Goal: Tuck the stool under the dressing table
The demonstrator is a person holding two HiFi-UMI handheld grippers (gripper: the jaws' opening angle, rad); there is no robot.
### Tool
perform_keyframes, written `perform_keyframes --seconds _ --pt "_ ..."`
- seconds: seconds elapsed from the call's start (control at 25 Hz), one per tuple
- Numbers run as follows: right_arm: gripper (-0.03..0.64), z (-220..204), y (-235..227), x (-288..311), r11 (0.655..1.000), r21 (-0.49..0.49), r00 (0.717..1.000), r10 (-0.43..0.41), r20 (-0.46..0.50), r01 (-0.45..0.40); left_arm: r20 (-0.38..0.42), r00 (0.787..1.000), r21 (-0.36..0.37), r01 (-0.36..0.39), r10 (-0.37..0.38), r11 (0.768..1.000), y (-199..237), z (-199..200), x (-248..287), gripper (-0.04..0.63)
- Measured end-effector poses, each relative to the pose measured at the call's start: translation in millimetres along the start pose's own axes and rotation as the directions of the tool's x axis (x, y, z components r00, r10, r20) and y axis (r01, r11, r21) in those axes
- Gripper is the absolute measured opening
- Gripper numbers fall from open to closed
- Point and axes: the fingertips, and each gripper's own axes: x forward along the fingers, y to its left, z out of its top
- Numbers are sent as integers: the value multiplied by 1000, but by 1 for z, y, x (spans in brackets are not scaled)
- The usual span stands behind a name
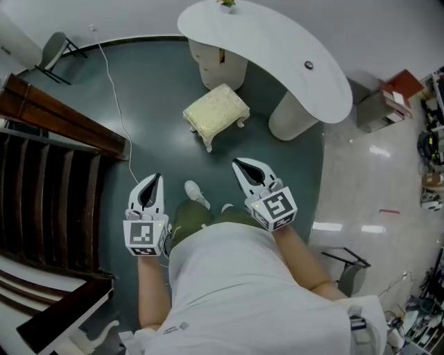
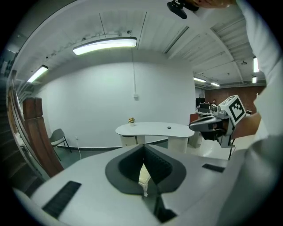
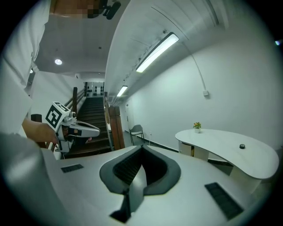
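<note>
A cream cushioned stool (image 1: 216, 114) with white legs stands on the green floor, just in front of the white curved dressing table (image 1: 277, 55) and outside its top. Both grippers are held in the air well short of the stool, near the person's body. My left gripper (image 1: 154, 182) is shut with nothing in it, and so is my right gripper (image 1: 243, 166). In the left gripper view a sliver of the stool (image 2: 142, 174) shows past the closed jaws, with the table (image 2: 152, 129) beyond. In the right gripper view the table (image 3: 230, 145) lies to the right.
A dark wooden staircase (image 1: 48, 173) runs along the left. A grey chair (image 1: 55, 48) stands at the far left with a white cable (image 1: 114, 97) trailing over the floor. Boxes (image 1: 388, 97) and a black stand (image 1: 347, 260) sit on the right. A small plant (image 1: 226, 3) tops the table.
</note>
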Motion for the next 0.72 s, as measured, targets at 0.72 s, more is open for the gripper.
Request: perform_keyframes --seconds 0.72 --pt "9 16 -93 193 999 36 990 -26 -139 32 -60 995 -89 73 -79 993 151 -9 168 2"
